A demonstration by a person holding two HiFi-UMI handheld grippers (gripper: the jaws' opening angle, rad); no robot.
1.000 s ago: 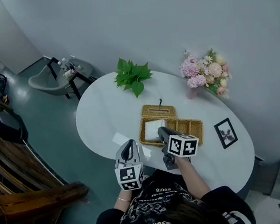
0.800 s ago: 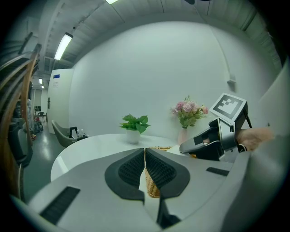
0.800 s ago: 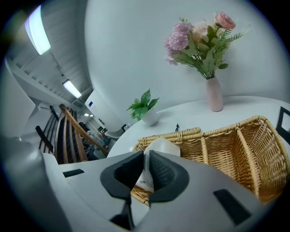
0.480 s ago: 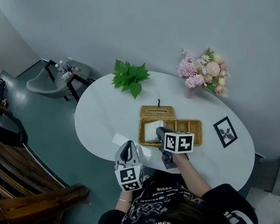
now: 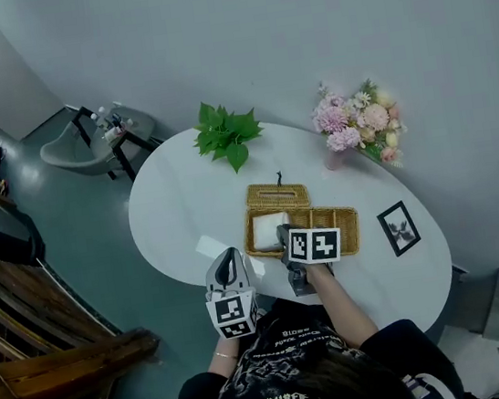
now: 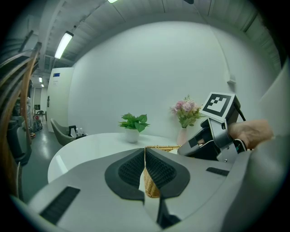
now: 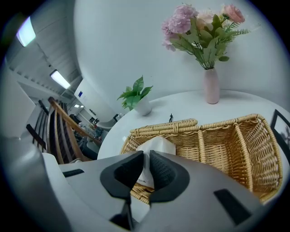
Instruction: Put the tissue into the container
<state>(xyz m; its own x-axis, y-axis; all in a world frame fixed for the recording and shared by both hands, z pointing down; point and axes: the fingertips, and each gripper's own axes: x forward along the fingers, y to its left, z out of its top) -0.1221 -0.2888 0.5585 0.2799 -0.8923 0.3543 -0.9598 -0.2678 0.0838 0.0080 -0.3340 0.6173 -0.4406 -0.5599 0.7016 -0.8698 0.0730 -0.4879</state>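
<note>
Head view first: my left tongs [image 5: 227, 258] hover at the near edge of the white oval surface [image 5: 176, 204]. They are clenched on nothing, and the left gripper view shows their pads pressed together. Just beside their tips lies a white paper slip [image 5: 211, 245]. Further back, a leafy potted plant [image 5: 227, 134] stands near the far edge.

Moving right, here's the wicker basket [image 5: 345, 214], with its woven lid [image 5: 278, 196] lying flat just behind it. The tissue pack [image 5: 269, 226] sits in the basket's left compartment, upright. I can't tell whether it rests on the bottom. My right tongs [image 5: 282, 234] tilt down over that compartment, and the right gripper view shows their pads gripping the pack's near edge, white wrapper squeezed between them. The compartments to the right of it show only bare weave.

On the right, a vase of pink flowers [image 5: 356, 124] stands near the wall, and a small picture frame [image 5: 399, 228] lies beside the basket's right end.
</note>
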